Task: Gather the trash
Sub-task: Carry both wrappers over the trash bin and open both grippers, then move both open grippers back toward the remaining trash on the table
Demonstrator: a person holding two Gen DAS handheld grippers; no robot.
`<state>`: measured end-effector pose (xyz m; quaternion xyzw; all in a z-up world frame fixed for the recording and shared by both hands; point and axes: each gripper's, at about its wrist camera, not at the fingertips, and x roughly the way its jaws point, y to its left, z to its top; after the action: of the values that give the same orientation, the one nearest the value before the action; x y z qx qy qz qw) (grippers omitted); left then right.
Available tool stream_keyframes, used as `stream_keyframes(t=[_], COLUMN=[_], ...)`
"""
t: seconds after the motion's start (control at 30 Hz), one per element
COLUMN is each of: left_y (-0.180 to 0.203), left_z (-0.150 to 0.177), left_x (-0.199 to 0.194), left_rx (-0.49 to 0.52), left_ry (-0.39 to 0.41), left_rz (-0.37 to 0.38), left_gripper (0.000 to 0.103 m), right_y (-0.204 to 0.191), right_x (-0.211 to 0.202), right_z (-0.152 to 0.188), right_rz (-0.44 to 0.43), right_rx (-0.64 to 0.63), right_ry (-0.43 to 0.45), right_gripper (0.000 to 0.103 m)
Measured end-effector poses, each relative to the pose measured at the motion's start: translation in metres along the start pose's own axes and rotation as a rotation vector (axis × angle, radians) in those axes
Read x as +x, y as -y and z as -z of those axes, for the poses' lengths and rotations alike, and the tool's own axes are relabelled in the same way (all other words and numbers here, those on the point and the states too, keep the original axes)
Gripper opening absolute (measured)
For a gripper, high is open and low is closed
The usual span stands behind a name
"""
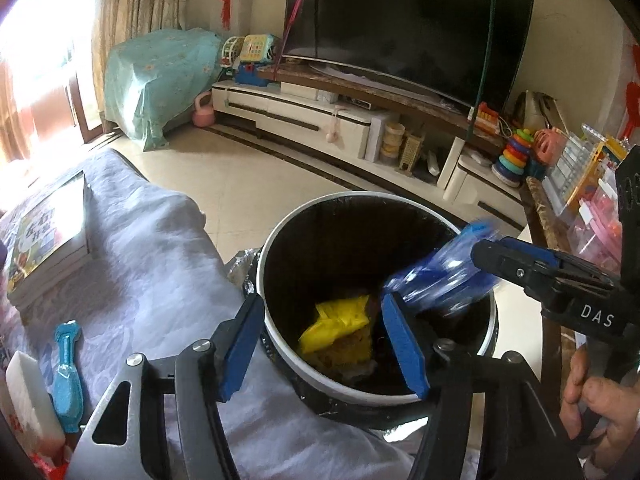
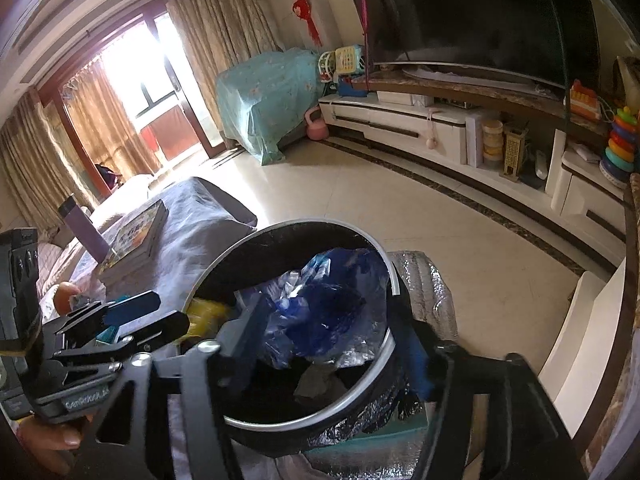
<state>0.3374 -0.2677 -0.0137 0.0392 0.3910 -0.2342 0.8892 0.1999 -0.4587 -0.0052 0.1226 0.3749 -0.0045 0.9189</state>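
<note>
Blue pads fill the foreground of the left wrist view: left gripper (image 1: pixel 322 344) hangs over the near rim of the bin (image 1: pixel 280 344), jaws spread, nothing between them. One pad sits outside the rim, the other over the bin's mouth.

Bin: round, white rim, dark inside, standing against the covered table (image 1: pixel 152 248). Yellow wrapper (image 1: pixel 336 326) lies at the bottom on other brown scraps.

Blue bag (image 1: pixel 440 272): thin crinkled plastic, partly clear, motion-blurred. It sits at the bin's far edge, just at the tip of the right gripper (image 1: pixel 486 254). In the right wrist view the same bag (image 2: pixel 320 308) spreads across the bin's mouth between that gripper's fingers (image 2: pixel 244 340), which stand wide; the pads do not appear to press on it. Judged released, dropping or resting inside.

Handling, as a guess: bag very light, soft, collapses under any squeeze, slippery film, nothing to break. Best taken by a bunched fold near its middle or a crumpled edge; a flat single layer would likely slide from the pads. It may spring back and perch on the rim rather than settle.

Also on the table: books (image 1: pixel 44 240), a teal tool (image 1: pixel 68 372), a white block (image 1: pixel 28 400). A hand (image 1: pixel 596 404) grips the right gripper's handle.
</note>
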Motion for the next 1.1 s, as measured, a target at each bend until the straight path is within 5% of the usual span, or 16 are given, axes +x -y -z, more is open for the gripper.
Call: stream_keyframes(t=[0.23, 0.5, 1.1], left_y=[-0.006, -0.017, -0.069], left_z=[0.017, 0.057, 0.155], left_x=[-0.017, -0.062, -0.172], left_rx=[-0.038, -0.082, -0.216], left_ry=[0.007, 0.057, 0.123], left_rz=[0.002, 0.007, -0.064], left_gripper=[0.063, 0.066, 0.068], right_y=[0.001, -0.022, -0.095], right_x=[-0.009, -0.029, -0.042], right_z=[0.007, 0.028, 0.077], right_rz=[-0.011, -0.067, -0.19], right_rx=[0.026, 0.037, 0.007], right_ry=[0.013, 0.048, 0.021], right_gripper=[0.069, 0.091, 0.096])
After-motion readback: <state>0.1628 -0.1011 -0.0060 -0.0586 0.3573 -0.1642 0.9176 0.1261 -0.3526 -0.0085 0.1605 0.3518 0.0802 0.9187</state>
